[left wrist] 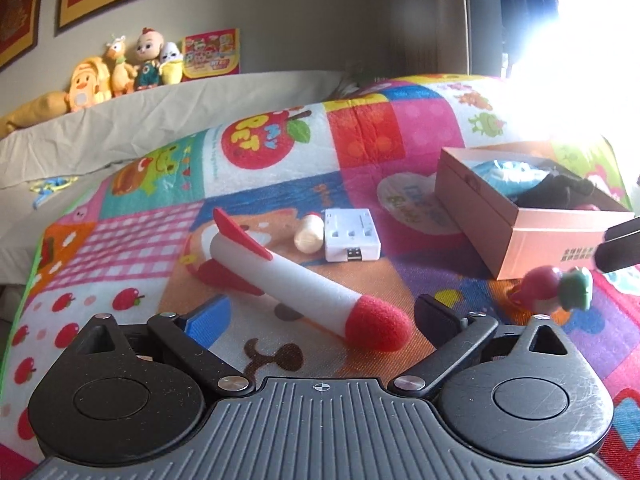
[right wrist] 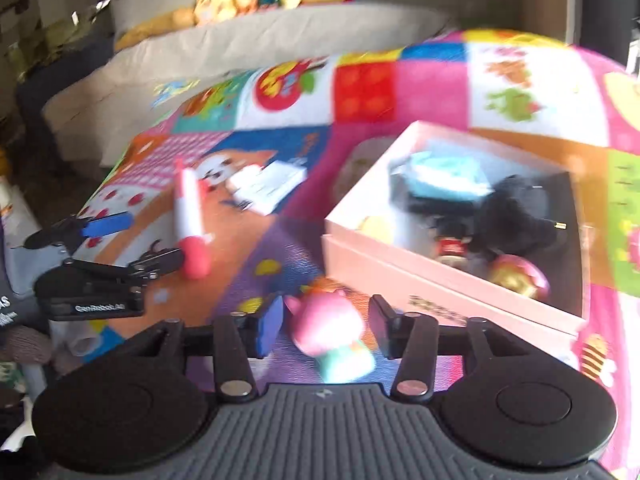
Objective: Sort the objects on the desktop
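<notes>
A white foam rocket (left wrist: 296,276) with a red tip and fins lies on the colourful play mat, its tip between the jaws of my open left gripper (left wrist: 320,312); it also shows in the right wrist view (right wrist: 188,216). A pink and green toy figure (right wrist: 332,332) sits between the jaws of my open right gripper (right wrist: 324,324), which do not touch it. The figure also shows in the left wrist view (left wrist: 556,284), just below the right gripper's fingers (left wrist: 620,248). The pink box (right wrist: 436,284) beside it holds several items.
A white adapter block (left wrist: 350,234) and a small cream bottle (left wrist: 308,234) lie on the mat (left wrist: 360,140) behind the rocket. A beige cushion (left wrist: 120,120) and plush toys (left wrist: 120,68) are at the back. Strong window glare fills the upper right.
</notes>
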### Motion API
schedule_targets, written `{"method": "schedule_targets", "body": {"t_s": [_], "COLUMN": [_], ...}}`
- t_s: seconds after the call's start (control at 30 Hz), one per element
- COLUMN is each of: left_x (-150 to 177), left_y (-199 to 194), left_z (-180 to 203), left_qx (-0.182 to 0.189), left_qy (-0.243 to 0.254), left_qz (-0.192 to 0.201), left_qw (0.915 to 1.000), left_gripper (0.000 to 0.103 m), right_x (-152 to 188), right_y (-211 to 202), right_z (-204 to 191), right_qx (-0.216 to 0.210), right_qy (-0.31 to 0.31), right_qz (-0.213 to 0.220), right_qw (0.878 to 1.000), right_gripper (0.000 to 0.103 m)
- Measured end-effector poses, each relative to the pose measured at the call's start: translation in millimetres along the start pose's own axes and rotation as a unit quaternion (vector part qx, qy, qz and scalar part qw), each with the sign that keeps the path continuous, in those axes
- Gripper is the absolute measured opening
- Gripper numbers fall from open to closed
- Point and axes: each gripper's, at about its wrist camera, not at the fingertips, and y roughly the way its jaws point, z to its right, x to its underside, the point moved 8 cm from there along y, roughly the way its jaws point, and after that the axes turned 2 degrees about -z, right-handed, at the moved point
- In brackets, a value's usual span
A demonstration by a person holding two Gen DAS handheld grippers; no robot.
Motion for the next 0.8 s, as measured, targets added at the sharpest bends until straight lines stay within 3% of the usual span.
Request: {"method": "schedule_targets", "body": {"t_s": [0.03,0.07,0.17,0.27,0.4,0.53,0.7,0.77,0.8], "left_x": [1,2,-3,-23,-47,-54,-47,-47,-48], "left_y": [0,1,0,-4,11,55,110,122,125], "left_z": [0,0,2,13,22,31,28,26,27], "left_qx": [-0.001,0.0,0.013,0.019,0.034,0.007,0.006,0.002,0.005], "left_qy": [0.001,-0.003,-0.022,0.006,-0.001,0.038,0.03,0.027,0.029], "left_qz": [-0.003,-0.007,-0.009,0.01,-0.008,-0.054,-0.126,-0.125,-0.124], "left_qw": [1.0,1.0,0.9996,0.9997,0.9994,0.9978,0.9916,0.9918,0.9919], "left_gripper": [0.081,0.078,0.075,0.07,0.071,0.075,0.074,0.077,0.073], "right_x": [3,6,18,34,54,65,68,68,69], "right_y": [-4,-6,-7,-11,-11,-11,-7,-7,-6], "right_z": [3,7,22,35,43,37,33,37,39], "right_qx": [-0.007,-0.01,0.01,0.019,0.012,0.003,0.001,-0.001,-0.002], "right_qy": [0.009,0.023,0.046,0.058,0.104,0.119,0.112,0.123,0.13], "right_qz": [0.012,0.02,0.032,0.047,0.05,0.078,0.087,0.089,0.088], "right_qw": [1.0,0.999,0.998,0.997,0.993,0.99,0.99,0.988,0.988], "right_gripper": [0.059,0.064,0.065,0.072,0.073,0.078,0.082,0.085,0.085]}}
